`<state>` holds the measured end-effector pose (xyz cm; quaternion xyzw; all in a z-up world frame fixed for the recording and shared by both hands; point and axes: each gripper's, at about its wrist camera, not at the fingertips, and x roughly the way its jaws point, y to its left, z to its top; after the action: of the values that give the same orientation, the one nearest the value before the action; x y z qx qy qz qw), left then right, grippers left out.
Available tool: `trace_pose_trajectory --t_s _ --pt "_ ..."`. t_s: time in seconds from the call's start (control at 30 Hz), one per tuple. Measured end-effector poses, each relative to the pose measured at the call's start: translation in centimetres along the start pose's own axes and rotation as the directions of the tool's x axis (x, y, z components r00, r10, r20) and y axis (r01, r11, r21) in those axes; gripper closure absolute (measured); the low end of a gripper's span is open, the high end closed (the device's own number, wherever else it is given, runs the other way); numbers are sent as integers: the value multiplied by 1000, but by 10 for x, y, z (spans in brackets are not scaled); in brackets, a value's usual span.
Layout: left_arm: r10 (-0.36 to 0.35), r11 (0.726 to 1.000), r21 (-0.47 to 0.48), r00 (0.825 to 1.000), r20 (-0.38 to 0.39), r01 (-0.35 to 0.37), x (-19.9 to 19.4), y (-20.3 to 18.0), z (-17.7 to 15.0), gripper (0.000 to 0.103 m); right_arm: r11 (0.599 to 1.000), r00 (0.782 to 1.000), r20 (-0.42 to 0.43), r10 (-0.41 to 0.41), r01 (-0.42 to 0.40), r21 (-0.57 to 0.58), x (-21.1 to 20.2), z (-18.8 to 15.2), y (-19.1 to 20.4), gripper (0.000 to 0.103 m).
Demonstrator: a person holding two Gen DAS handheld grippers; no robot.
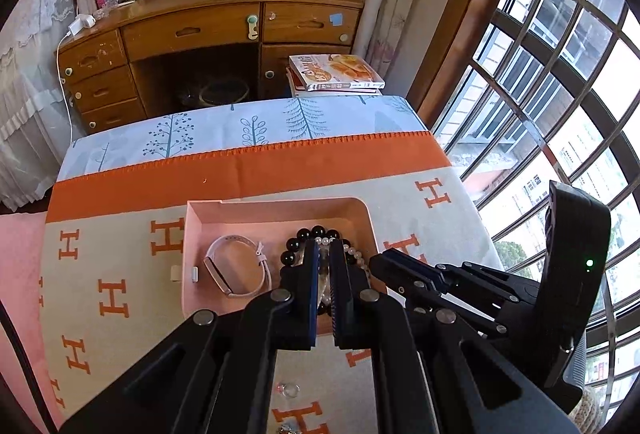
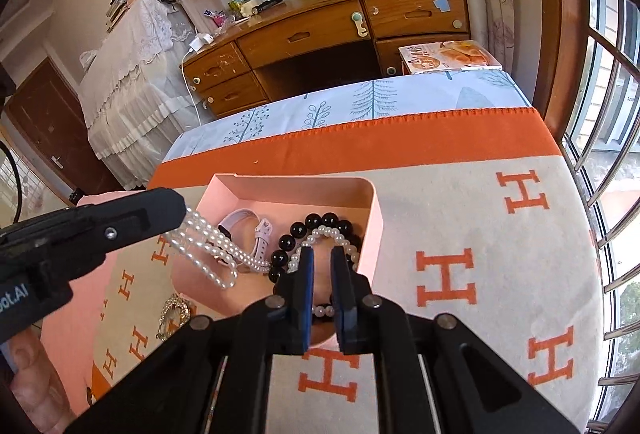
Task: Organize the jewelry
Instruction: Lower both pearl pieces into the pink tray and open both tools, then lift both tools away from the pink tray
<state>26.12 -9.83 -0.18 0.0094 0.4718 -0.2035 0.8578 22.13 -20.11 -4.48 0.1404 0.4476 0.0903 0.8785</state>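
From the left wrist, the left gripper (image 1: 324,248) has its jaws nearly closed, with a slim gap in which pale beads show. It hangs over the near right part of the pink tray (image 1: 276,208), right above the black bead bracelet (image 1: 316,234). The pink watch (image 1: 236,266) lies in the tray's left half. The right gripper (image 1: 378,260) reaches in from the right, its tip at the tray's right wall. The two tools are very close, and a bump here could jolt the tray or shake the strand loose. A small ring (image 1: 291,390) lies on the blanket (image 1: 120,274) near its front edge, under the gripper body, easy to knock unseen.

From the right wrist, the left gripper (image 2: 182,212) pinches the pearl necklace (image 2: 208,246), whose loops dangle over the tray's (image 2: 288,186) left wall and trail inside to the black beads (image 2: 304,230). Lifting or dropping carelessly could snag the pearls on the watch (image 2: 246,224) or tangle them with the bracelets. The right gripper (image 2: 322,254) stands slightly open over the tray's near right corner; pearls lie between its fingers, but whether they are gripped I cannot tell. A gold ornament (image 2: 173,314) sits outside the tray's near left corner. Open room lies right of the tray and toward the blanket's (image 2: 480,234) orange far border.
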Motion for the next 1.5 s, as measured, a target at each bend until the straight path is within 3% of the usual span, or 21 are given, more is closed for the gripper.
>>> trace_pose_trajectory --t_s 0.1,0.13,0.27,0.3,0.7,1.03,1.5 --pt "2 1000 25 1000 10 -2 4 -6 0 99 1000 1000 7 5 -5 7 -4 -2 -4 94" --pt "5 999 36 1000 9 -5 5 -9 0 94 1000 1000 6 7 -7 9 -5 -2 -4 94" --pt "39 997 71 999 37 -42 3 -15 -3 46 1000 1000 0 14 -14 4 -8 -6 -4 94" --pt "49 995 79 998 50 -53 1 -17 -4 44 1000 1000 -1 15 -15 0 -9 -8 -4 94" --pt "119 983 131 991 59 -126 -19 -3 -40 43 998 999 -3 33 -33 -54 -27 -31 12 94" --pt "153 984 88 988 23 -155 -41 25 -82 42 994 998 0 66 -66 -89 -51 -55 30 94" --pt "185 982 11 982 40 -186 -93 73 -125 41 981 997 -15 74 -76 -180 -67 -78 67 94"
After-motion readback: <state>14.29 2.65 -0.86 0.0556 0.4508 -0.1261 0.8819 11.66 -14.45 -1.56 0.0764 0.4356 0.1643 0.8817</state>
